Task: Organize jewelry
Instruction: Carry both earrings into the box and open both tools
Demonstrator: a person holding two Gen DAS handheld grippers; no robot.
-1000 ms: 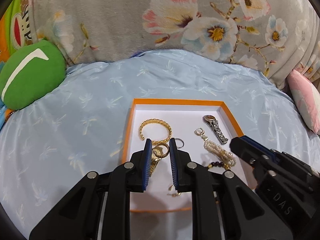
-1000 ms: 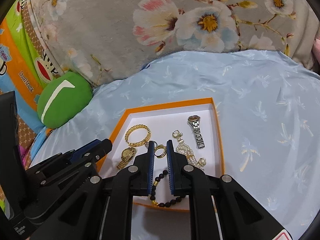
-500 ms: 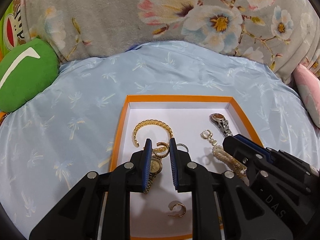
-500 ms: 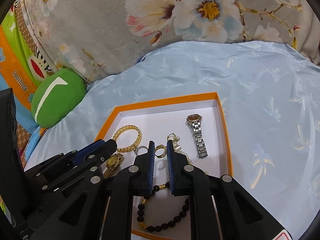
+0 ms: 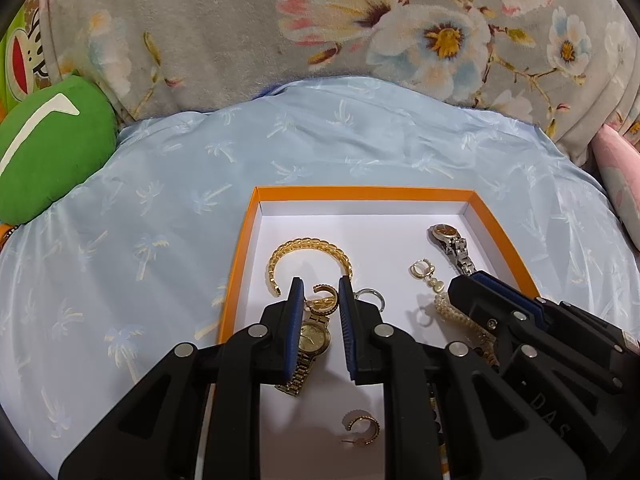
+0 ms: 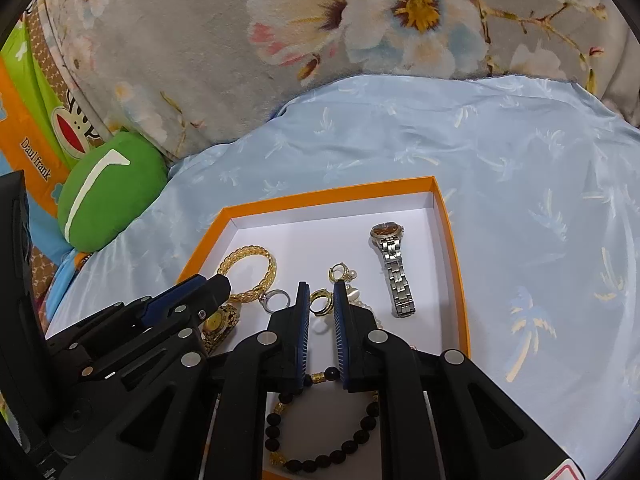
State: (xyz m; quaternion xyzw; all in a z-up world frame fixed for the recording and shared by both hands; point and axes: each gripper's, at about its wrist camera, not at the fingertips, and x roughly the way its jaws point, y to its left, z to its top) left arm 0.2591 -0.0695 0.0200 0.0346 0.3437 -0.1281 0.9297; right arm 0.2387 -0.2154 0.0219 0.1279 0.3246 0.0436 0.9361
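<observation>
Silky pale-blue bedspread [image 5: 168, 216] with a faint palm print, fuzzy floral blanket [image 5: 224, 28] bunched at the far edge. On it sits an orange-rimmed box [image 5: 362, 193], white inside, with jewelry scattered flat: a braided gold bangle [image 5: 310, 246], a steel link watch [image 6: 392, 264], a gold watch [image 5: 312, 338], a black bead bracelet [image 6: 320, 432] near. Left gripper [image 5: 319, 296] and right gripper [image 6: 321, 294] both hover over it, jaws a narrow slit, gripping nothing. Far half of the box is bare.
</observation>
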